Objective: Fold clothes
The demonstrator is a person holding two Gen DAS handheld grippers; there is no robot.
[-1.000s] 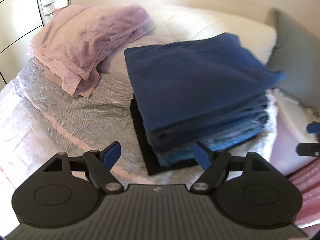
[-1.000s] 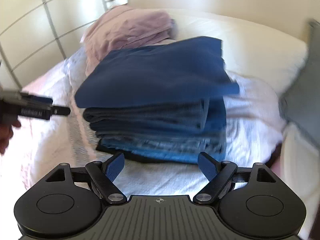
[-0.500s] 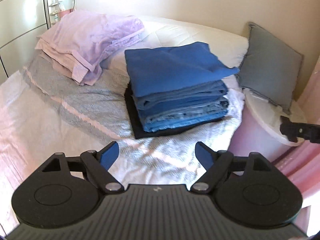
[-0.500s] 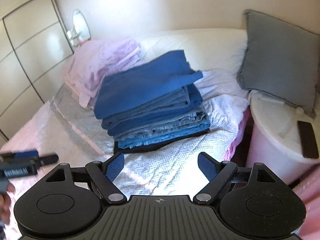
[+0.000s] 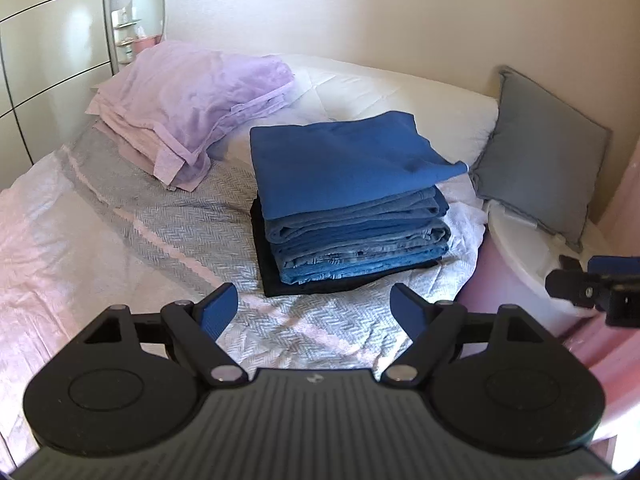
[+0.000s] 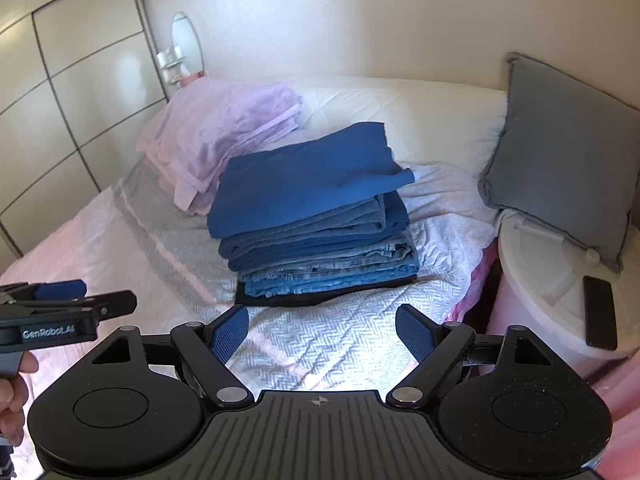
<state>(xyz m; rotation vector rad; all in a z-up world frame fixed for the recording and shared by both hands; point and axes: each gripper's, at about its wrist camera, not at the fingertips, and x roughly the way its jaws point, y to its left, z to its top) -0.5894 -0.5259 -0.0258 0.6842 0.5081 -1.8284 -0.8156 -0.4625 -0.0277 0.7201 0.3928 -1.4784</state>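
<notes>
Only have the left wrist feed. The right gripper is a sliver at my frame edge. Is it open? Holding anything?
Observer: The right gripper is open and empty, over the bedspread in front of the stack of folded clothes.
Operator: Anything on the white bin beside the bed?
Observer: A flat dark rectangular object lies on its lid. It could be a phone, but I can't confirm.
Operator: What's holding the left gripper?
Observer: A bare hand is on its handle, at the left edge of the right wrist view.
</notes>
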